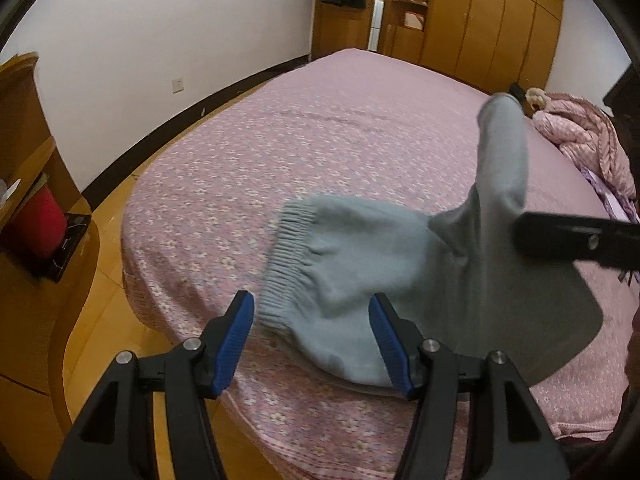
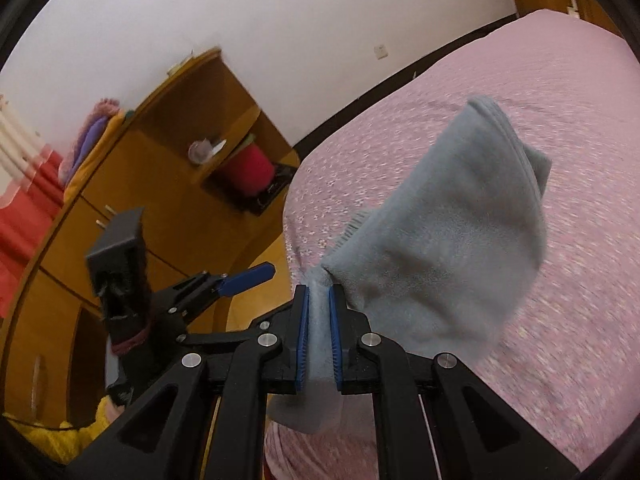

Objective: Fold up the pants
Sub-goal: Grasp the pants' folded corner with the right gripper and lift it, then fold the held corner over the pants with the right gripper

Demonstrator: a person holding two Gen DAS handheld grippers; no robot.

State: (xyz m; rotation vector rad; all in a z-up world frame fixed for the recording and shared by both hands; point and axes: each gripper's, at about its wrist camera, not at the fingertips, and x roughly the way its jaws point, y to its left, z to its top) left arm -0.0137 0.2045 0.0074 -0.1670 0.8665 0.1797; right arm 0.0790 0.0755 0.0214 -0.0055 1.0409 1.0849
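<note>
Light blue-grey fleece pants (image 1: 360,264) lie at the near corner of the pink floral bed (image 1: 280,144), the ribbed waistband (image 1: 286,256) towards the left. My left gripper (image 1: 312,344) is open and empty, its blue pads either side of the pants' near edge, just above it. My right gripper (image 2: 319,336) is shut on a fold of the pants (image 2: 448,248) and holds that part lifted above the bed (image 2: 560,280). It shows in the left wrist view as a black bar (image 1: 580,236) with a pant leg (image 1: 504,152) raised beside it. The left gripper shows in the right wrist view (image 2: 240,280).
The bed edge (image 1: 168,304) drops to a wooden floor (image 1: 108,292) at left. A wooden bedside unit (image 1: 28,184) holds a red object (image 1: 40,216). A pink quilt (image 1: 588,136) is bunched at the bed's far right. Wooden wardrobes (image 1: 480,16) stand beyond.
</note>
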